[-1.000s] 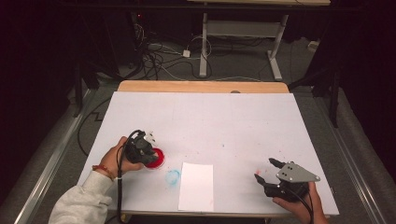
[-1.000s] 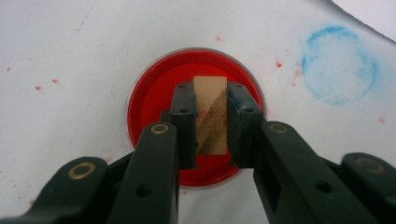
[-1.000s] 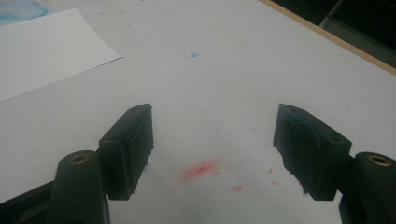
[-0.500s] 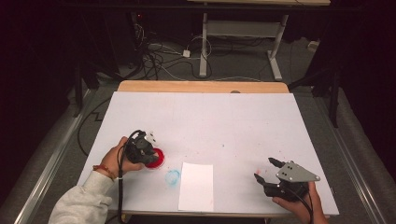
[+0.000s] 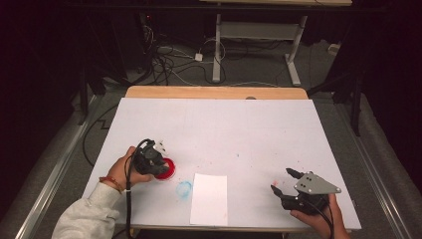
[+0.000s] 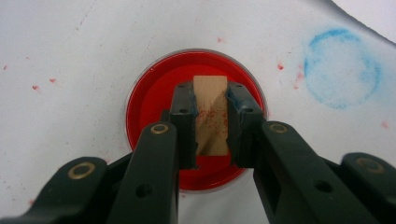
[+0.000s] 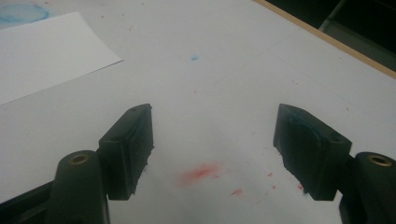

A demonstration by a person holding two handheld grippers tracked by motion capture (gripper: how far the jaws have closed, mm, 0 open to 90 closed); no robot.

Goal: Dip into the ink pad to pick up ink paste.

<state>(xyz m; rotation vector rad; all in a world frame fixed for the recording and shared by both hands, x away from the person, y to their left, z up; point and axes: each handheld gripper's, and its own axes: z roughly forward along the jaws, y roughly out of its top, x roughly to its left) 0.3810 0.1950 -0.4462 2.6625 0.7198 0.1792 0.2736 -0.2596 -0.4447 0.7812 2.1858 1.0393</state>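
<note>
A small wooden block [image 6: 211, 114], flecked with red, is clamped between the jaws of my left gripper [image 6: 211, 100]. Its far end presses down into a round dish of red ink [image 6: 159, 93]. In the high view the left gripper [image 5: 158, 160] stands over that red dish [image 5: 168, 169] at the table's front left. My right gripper [image 7: 212, 140] is open above bare table, with only a red smear under it. The high view places the right gripper [image 5: 282, 180] at the front right, held in a hand.
A white paper sheet [image 5: 210, 198] lies at the front middle of the white table [image 5: 224, 129]. A blue ring stain [image 5: 184, 188] sits between the dish and the sheet. Small red and blue specks dot the surface. Cables cover the floor beyond the table's far wooden edge [image 5: 214, 92].
</note>
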